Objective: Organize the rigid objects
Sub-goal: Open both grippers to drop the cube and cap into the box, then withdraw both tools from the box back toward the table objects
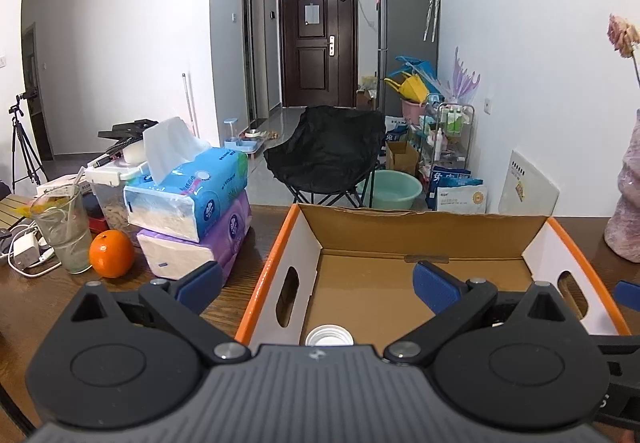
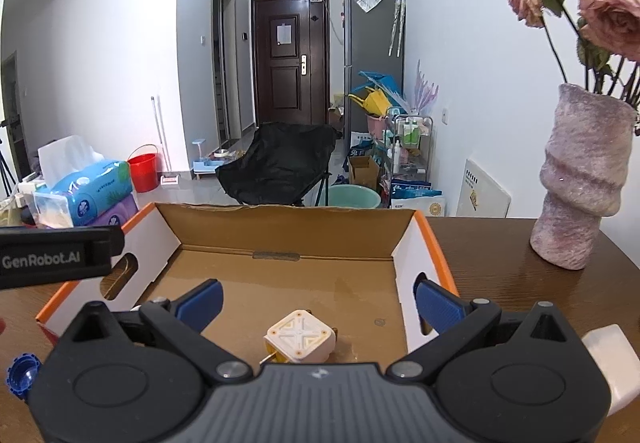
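An open cardboard box [image 1: 424,231] [image 2: 288,231] with orange-edged white sides sits on the dark wooden table. On its floor lies a cream cube-shaped charger plug [image 2: 301,339] with yellow trim. A round silver lid [image 1: 329,336] also lies on the floor at the near left, partly hidden by my gripper body. My left gripper [image 1: 318,285] hovers open over the box's left wall, nothing between its blue pads. My right gripper [image 2: 318,301] is open above the plug, apart from it. The left gripper's black body [image 2: 56,253] shows at the left of the right wrist view.
Two stacked tissue packs [image 1: 192,203], an orange [image 1: 111,253] and a glass with a straw [image 1: 64,231] stand left of the box. A pink vase with dried roses [image 2: 580,183] stands right. A blue cap [image 2: 22,373] and a white block [image 2: 612,359] lie near the front.
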`<act>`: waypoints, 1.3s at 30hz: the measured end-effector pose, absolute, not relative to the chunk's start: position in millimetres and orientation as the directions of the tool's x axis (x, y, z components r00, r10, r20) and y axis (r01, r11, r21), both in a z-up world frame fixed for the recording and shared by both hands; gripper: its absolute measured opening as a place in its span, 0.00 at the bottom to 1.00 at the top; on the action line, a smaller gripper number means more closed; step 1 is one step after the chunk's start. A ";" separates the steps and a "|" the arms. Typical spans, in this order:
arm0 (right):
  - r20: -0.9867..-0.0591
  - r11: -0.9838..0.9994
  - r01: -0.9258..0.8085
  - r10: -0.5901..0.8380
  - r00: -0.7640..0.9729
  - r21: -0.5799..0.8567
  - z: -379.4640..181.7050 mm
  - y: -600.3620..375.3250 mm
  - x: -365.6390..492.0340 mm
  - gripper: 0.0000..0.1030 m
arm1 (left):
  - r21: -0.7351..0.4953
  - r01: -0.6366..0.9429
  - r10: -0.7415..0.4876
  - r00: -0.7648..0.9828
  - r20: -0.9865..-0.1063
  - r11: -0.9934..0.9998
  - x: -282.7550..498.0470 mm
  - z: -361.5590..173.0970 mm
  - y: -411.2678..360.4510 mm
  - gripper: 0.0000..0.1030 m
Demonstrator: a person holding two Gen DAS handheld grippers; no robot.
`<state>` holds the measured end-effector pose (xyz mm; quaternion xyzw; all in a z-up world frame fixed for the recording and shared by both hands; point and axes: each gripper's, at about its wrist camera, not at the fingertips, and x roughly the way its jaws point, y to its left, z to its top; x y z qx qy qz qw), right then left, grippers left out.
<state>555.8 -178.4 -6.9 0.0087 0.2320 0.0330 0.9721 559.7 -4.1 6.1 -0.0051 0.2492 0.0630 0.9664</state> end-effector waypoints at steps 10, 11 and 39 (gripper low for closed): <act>-0.424 0.998 -0.053 0.058 0.904 0.023 1.5 -187.8 515.6 1.00 | 0.023 -0.120 0.117 0.880 -0.461 0.993 520.6 16.5 -3.7 1.00; -0.421 0.998 -0.053 0.056 0.905 0.019 2.0 -188.1 511.0 1.00 | 0.024 -0.118 0.116 0.880 -0.460 0.993 516.2 16.9 -3.8 1.00; -0.394 0.999 -0.036 0.034 0.919 0.003 1.7 -204.8 377.7 1.00 | 0.002 -0.117 0.104 0.878 -0.467 0.993 393.4 25.8 11.0 1.00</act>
